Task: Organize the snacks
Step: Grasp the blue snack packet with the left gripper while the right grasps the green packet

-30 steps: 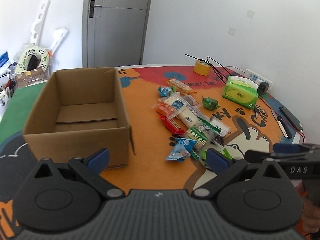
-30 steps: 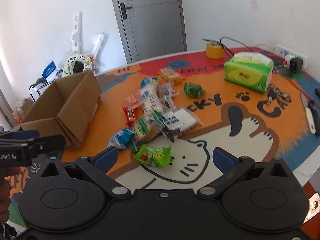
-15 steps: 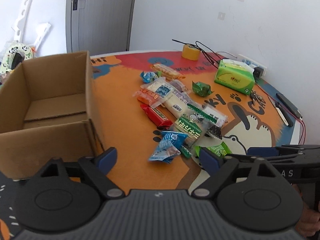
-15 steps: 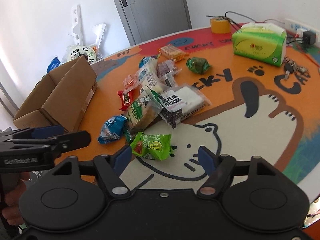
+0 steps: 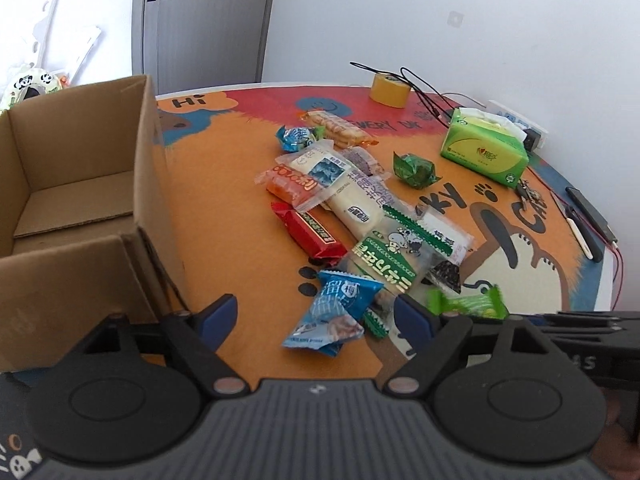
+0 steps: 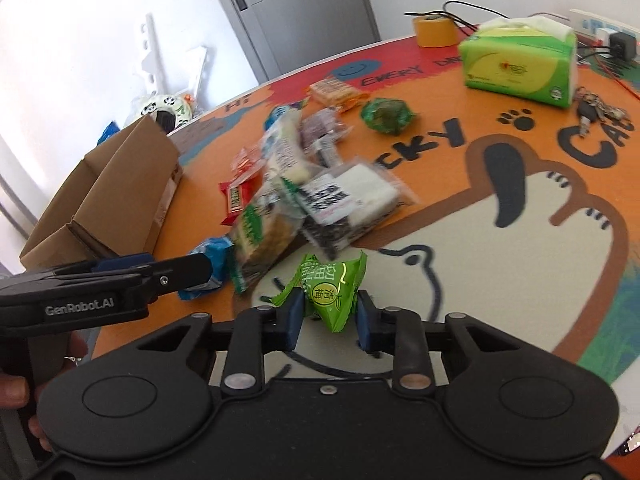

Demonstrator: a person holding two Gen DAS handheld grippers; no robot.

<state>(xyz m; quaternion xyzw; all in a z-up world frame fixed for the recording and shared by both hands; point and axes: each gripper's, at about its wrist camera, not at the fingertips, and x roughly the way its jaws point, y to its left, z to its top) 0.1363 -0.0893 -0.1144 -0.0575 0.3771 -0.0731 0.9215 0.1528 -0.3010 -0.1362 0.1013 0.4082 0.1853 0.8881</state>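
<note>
two sets of fingers work a snack-strewn desk (image 6: 500,264) with a cartoon-cat mat: nearest the lens, the right gripper (image 6: 327,320) has its blue-padded fingers (image 6: 295,316) narrowed around a small bright-green crinkly foil snack packet (image 6: 330,292), both pads at or just off its sides; whether they truly pinch it cannot be told. the packet looks light, soft and slippery, likely best taken across its puffed middle rather than by the thin sealed ends. its printed characters are chinese. to the left, the left gripper (image 5: 316,316) hovers with fingers spread wide, holding nothing, over a blue-and-white plastic snack pouch (image 5: 336,312). "genrobot.ai" reads on that gripper's side in the right view. beyond lies the loose pile of wrappers, among them a red foil bar (image 5: 308,232) and a clear green-printed cracker pack (image 5: 394,258), all probably crushable. farther left stands the open brown cardboard box (image 5: 148,184), seemingly empty. mat lettering shows "hi" and "every". at the far edge sit a green tissue pack (image 6: 520,64) and a yellow tape roll (image 6: 434,30).
</note>
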